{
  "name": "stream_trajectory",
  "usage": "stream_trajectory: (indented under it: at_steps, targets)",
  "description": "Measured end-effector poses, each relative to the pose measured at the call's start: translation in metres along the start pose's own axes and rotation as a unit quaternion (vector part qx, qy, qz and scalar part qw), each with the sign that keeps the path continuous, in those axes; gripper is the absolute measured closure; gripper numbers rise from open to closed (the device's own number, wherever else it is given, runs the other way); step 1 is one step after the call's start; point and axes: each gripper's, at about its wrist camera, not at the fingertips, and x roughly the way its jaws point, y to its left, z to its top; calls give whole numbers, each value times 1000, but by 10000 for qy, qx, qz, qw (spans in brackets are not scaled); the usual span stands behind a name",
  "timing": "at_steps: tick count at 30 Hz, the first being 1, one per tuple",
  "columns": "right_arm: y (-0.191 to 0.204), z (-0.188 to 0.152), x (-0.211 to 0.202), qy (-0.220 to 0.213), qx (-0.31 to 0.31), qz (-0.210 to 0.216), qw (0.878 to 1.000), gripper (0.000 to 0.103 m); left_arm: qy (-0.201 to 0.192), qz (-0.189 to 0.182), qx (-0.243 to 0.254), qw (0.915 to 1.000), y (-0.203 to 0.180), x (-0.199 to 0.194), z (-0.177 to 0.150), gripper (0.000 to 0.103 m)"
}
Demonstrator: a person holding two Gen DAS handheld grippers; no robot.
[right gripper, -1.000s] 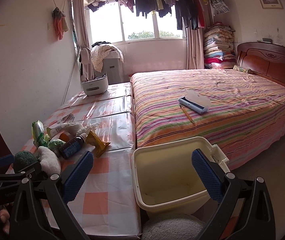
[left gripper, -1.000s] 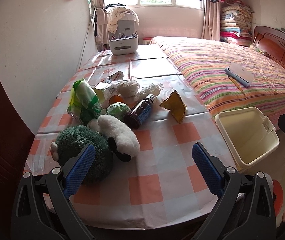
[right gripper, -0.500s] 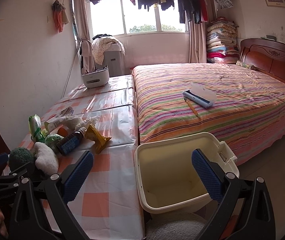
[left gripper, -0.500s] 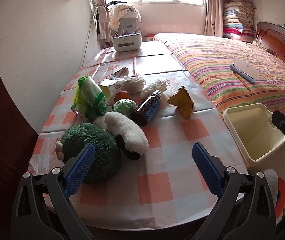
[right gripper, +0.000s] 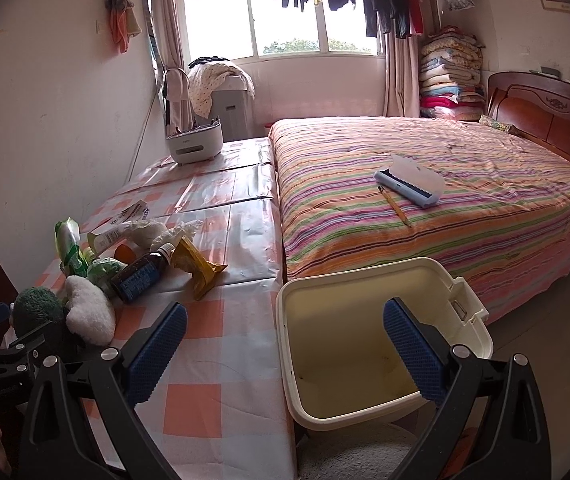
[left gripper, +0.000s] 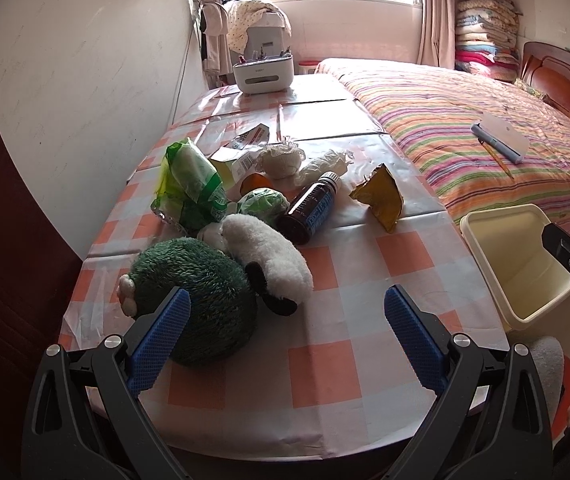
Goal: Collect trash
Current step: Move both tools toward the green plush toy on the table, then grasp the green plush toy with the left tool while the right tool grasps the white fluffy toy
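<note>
On your bench (left gripper: 325, 376), under its orange-and-white checked cover, a green plush toy (left gripper: 197, 300) lies touching a white plush sheep (left gripper: 265, 256). At the far end stands a white organizer box (left gripper: 263, 72) with pens in it. Beside the bench you have a bed (right gripper: 445, 208) with a striped cover, where a blue-and-white brush (right gripper: 409, 184) lies just beside a pencil (right gripper: 395, 206). Folded blankets (right gripper: 449, 76) are stacked by the headboard (right gripper: 545, 112).

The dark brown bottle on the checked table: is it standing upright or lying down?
Lying down. The bottle rests on its side, cap pointing away toward the window.
</note>
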Motion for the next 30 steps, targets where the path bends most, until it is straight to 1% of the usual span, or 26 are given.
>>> stream_trajectory:
  at_steps: [10,15,26,30]
  targets:
    - [5,0,9,87,-23,16,10000,7,157,26,-143,9998,13,8,-5,7]
    - [12,0,12,107,-94,49,9999,7,230,65,-288,9993,27,13,-7,7]
    - [36,0,25,229,-297,373,9986,7,519,228,-843,9948,73,29,-16,7]
    - [49,2,29,251,-415,537,9974,7,663,132,-1072,9919,85,38,-17,7]
